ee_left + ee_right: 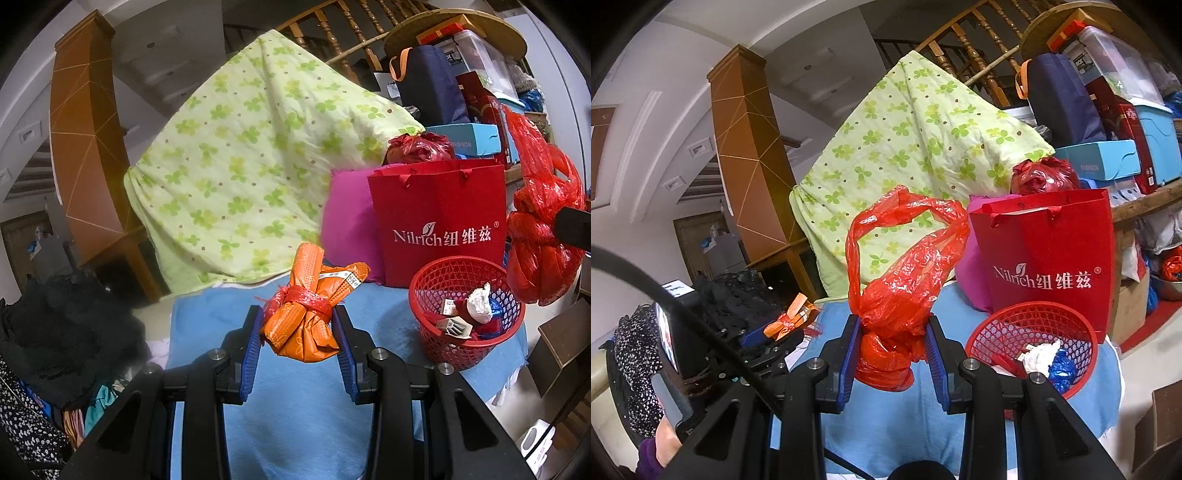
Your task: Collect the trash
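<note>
Green clover-print fabric, one large quilt [255,162], leans behind a worktop [295,398] covered in light blue cloth. One red paper gift bag [441,218] stands at the back right of the worktop, printed in white with "Nilrich" and three Chinese characters, and one magenta cushion [347,225] sits just beside it. One pale blue box [1097,162] on the shelf behind reads "FASHION". One red mesh basket [439,347] stands in front of the gift bag and holds crumpled white paper, small cartons and a blue wrapper. Two pieces of trash are held, one in each claw. The left claw [299,332] is clamped on an orange patterned packet [306,325] tied round with red plastic, lifted above the blue cloth just left of the basket. The right claw [894,343] is clamped on a knotted red plastic bag [897,291] with its handle loops standing up, also just left of the basket. Only the right wrist view shows the left claw from outside, with a hand [666,443] and a purple sleeve below it. Only the left wrist view shows the red plastic bag hanging at the far right edge.
</note>
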Demonstrator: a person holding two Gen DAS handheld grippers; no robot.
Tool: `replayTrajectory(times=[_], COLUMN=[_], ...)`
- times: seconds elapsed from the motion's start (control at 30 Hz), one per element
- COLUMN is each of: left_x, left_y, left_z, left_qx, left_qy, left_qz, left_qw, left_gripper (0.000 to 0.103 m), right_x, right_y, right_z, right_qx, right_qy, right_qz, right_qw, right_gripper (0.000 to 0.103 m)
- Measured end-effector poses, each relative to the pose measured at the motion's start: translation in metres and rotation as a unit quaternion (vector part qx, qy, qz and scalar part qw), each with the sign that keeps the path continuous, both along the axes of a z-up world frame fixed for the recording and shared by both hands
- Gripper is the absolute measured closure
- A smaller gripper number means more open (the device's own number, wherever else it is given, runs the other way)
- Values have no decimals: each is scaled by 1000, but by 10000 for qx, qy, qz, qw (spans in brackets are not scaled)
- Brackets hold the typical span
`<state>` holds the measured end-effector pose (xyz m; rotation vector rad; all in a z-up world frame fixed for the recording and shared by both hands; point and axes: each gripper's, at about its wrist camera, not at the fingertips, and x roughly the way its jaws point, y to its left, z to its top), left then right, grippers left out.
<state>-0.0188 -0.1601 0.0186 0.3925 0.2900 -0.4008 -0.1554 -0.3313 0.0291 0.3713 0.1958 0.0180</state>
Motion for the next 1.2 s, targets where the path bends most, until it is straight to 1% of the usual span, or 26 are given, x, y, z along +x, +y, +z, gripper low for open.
replayTrajectory(times=[1.2], left_x=[0], left_y=[-13], left_z=[-17], left_qx=[246], left_qy=[180], left_qz=[-222], left_qw=[9993], left_gripper=[63], right_x=[-2], right_y=[-18], right_z=[-10], right_qx=[246], right_qy=[142], right_qz=[-148], right_qw=[9995], right_gripper=[66])
